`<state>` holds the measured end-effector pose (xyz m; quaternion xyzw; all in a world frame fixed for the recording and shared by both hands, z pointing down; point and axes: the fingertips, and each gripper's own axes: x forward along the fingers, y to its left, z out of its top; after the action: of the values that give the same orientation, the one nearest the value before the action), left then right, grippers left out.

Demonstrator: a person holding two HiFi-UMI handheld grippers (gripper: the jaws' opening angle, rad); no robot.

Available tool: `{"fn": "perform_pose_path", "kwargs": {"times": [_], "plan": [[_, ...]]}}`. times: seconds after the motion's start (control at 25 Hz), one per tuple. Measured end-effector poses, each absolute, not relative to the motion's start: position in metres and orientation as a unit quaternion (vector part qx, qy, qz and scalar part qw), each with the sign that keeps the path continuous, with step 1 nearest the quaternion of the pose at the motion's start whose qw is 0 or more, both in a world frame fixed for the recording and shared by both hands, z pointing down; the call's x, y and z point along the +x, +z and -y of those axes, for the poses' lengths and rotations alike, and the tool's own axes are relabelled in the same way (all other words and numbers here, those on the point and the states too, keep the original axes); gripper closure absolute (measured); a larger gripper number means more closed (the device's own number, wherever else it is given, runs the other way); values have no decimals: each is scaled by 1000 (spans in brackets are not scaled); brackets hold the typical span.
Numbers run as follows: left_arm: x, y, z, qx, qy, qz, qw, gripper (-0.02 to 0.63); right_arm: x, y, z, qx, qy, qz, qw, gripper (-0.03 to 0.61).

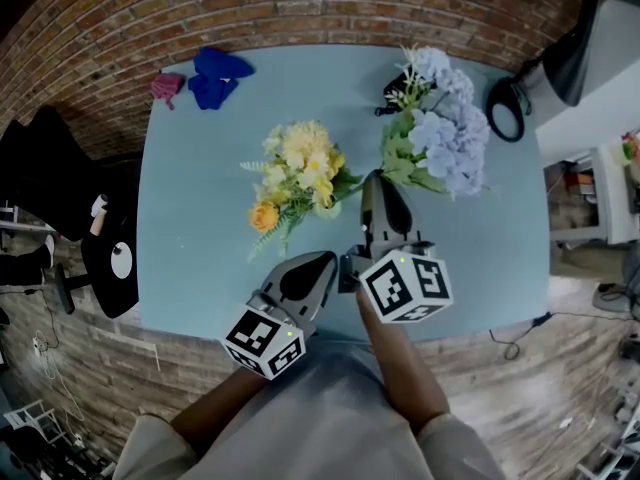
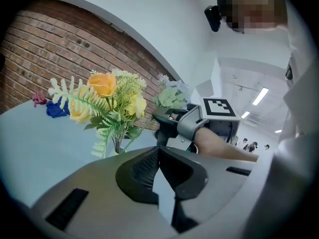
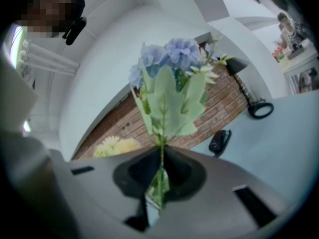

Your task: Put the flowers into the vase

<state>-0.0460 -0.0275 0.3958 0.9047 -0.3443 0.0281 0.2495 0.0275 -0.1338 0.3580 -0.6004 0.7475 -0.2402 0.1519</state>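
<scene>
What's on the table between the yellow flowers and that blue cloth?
Nothing. The head view shows only bare table between the yellow flowers and the blue cloth.

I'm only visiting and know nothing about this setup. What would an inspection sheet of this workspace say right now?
Surface: light blue table.
Job's things: yellow flowers stand upright mid-table; blue flowers are held up to their right; the vase cannot be made out.
Clutter: blue cloth and pink item at the far left corner; black gadget behind the blue flowers; black lamp at the right edge.
Grippers: left claw shut, empty; right claw shut on the blue flowers' stem.
Cables: one cable on the floor, lower right.
Surroundings: brick wall; black chair at left.
</scene>
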Motion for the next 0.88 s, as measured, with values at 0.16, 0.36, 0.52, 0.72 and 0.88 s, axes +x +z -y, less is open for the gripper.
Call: {"fn": "perform_pose_path", "kwargs": {"times": [0.16, 0.36, 0.52, 0.72, 0.88], "plan": [[-40, 395, 25, 908, 29, 333, 253, 595, 23, 366, 135, -599, -230, -755, 135, 540], [-43, 399, 28, 906, 27, 333, 260, 595, 17, 379, 135, -597, -239, -756, 124, 540], [-44, 399, 28, 905, 23, 333, 265, 595, 13, 384, 135, -590, -245, -761, 113, 538], [-49, 398, 27, 904, 15, 334, 266, 595, 1, 393, 133, -579, -251, -770, 91, 538], [-49, 394, 28, 904, 12, 332, 269, 595, -3, 396, 135, -571, -256, -776, 73, 538]]}}
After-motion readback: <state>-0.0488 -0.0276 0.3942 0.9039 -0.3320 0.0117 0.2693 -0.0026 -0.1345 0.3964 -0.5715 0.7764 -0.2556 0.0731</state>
